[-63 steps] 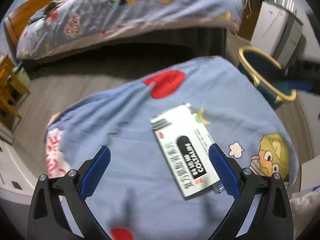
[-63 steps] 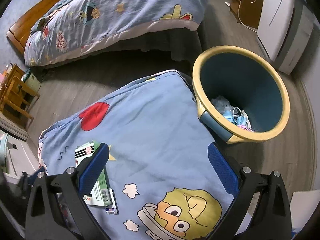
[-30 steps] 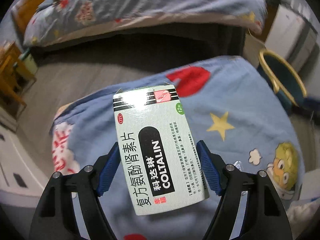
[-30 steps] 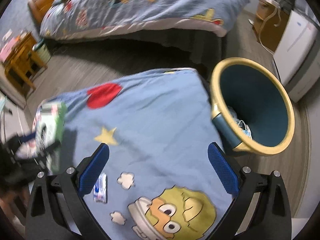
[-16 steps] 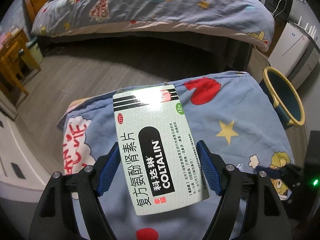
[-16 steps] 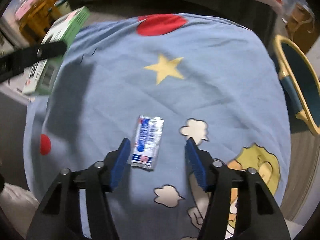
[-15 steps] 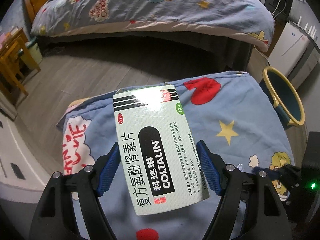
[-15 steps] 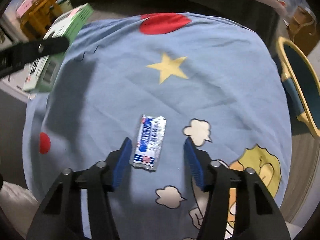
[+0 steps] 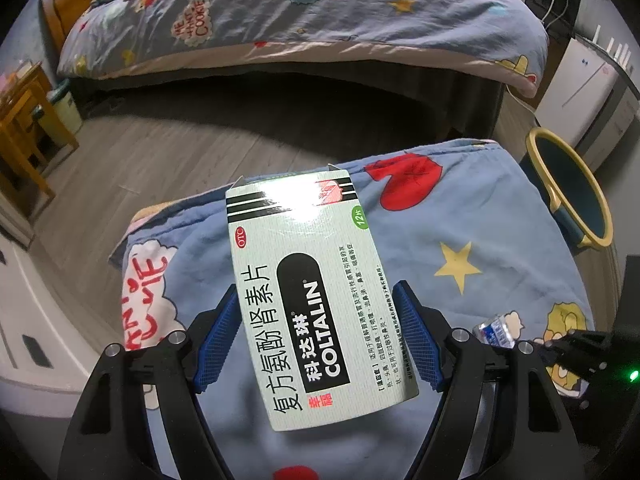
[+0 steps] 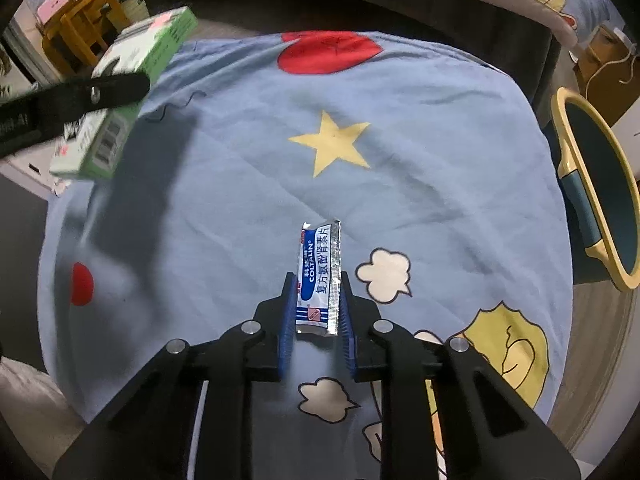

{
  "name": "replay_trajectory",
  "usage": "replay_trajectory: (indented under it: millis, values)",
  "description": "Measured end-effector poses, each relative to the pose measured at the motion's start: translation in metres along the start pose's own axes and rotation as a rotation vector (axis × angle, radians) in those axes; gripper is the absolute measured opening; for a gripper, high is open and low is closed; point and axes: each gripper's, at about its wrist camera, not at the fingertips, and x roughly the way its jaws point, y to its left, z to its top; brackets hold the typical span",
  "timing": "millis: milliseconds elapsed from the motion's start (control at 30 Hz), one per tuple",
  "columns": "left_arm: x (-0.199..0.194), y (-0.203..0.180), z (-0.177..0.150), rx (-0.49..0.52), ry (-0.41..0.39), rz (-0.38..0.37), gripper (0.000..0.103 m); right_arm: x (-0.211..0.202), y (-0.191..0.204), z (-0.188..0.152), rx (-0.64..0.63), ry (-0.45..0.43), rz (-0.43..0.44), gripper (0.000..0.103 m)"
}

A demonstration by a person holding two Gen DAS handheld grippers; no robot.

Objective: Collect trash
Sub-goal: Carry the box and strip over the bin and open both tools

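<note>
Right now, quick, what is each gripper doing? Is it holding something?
Left gripper: closed on the medicine box, lifted above the blue blanket.
Right gripper: closed on the foil sachet.

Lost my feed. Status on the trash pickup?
Left gripper shut on box. Right gripper shut on foil packet. Bin to the right, path clear.
</note>
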Motion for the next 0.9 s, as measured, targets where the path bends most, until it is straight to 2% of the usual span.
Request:
replay_trajectory:
  millis: [200,367,533,700,900]
  values:
    - [-0.002,-0.005,0.001,0.022,-0.011,0.003,0.076,-0.035,-0.028,0.018,0.073,-0.07,0.028,0.019]
    - [-0.004,-0.011,0.002,0.048,-0.024,0.005,0.076,-0.082,-0.054,0.034,0.119,-0.174,0.04,0.019]
    - [-0.009,-0.021,0.005,0.069,-0.041,-0.003,0.076,-0.117,-0.074,0.044,0.103,-0.25,0.036,0.019]
    - [-0.017,-0.035,0.011,0.096,-0.071,-0.017,0.076,-0.144,-0.081,0.054,0.061,-0.285,0.069,0.019]
    - [-0.024,-0.059,0.017,0.148,-0.102,-0.035,0.076,-0.168,-0.116,0.062,0.042,-0.328,0.003,0.019]
